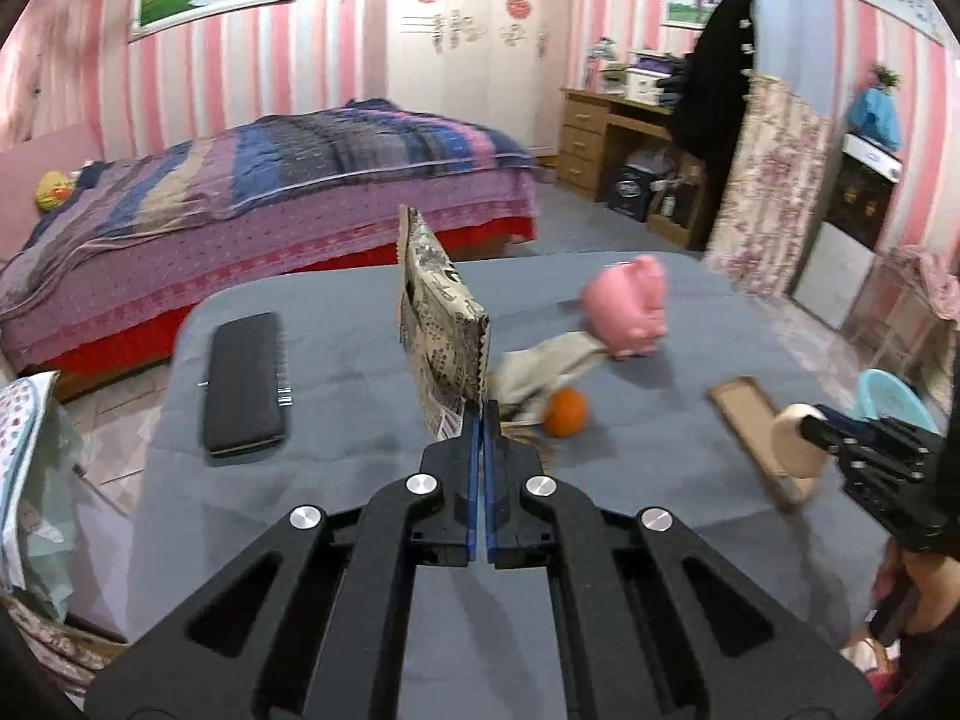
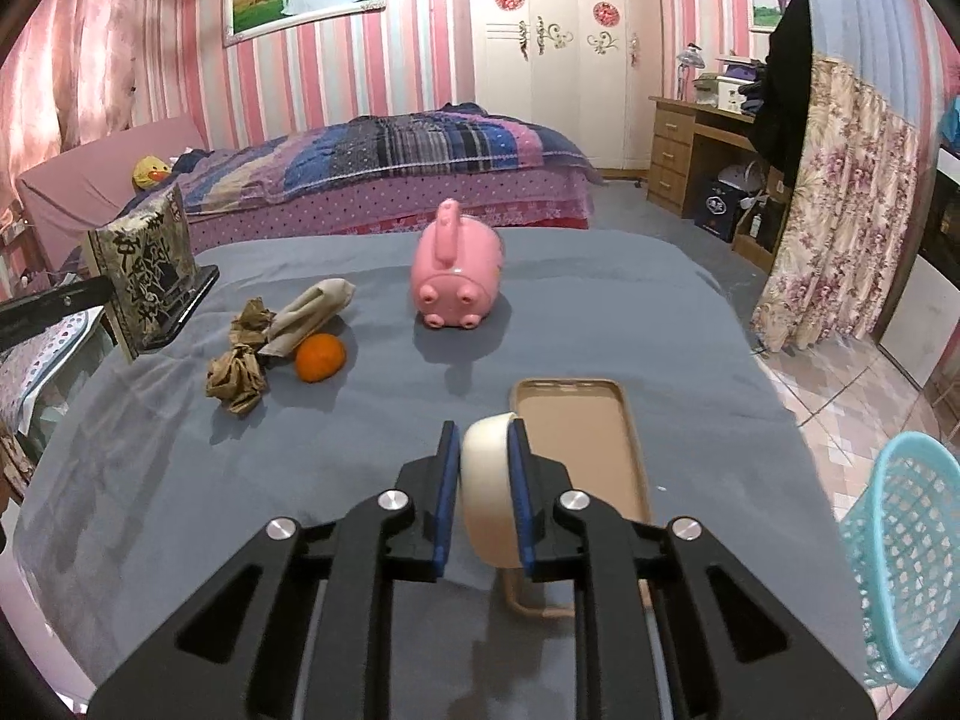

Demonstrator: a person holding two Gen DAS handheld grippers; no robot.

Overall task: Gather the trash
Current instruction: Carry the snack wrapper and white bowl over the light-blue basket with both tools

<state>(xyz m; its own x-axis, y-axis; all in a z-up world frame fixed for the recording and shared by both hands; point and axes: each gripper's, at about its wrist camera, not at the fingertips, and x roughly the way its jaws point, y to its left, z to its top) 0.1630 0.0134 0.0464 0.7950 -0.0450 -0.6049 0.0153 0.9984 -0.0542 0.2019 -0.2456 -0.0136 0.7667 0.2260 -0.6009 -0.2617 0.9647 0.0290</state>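
Blue basket [image 2: 900, 558] right of tape roll [image 2: 489, 498], low | right gripper [image 2: 485, 450] clamps roll, nearer | left gripper [image 1: 482, 420] pinches packet [image 1: 441, 324], far side

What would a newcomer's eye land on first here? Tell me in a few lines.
Probably the pink piggy bank, standing alone mid-table on the grey cloth. Next, both grippers are loaded: the left gripper pinches a newspaper-print packet held upright above the table, and the right gripper clamps a roll of tape over a tan phone case. An orange lies beside crumpled brown paper.
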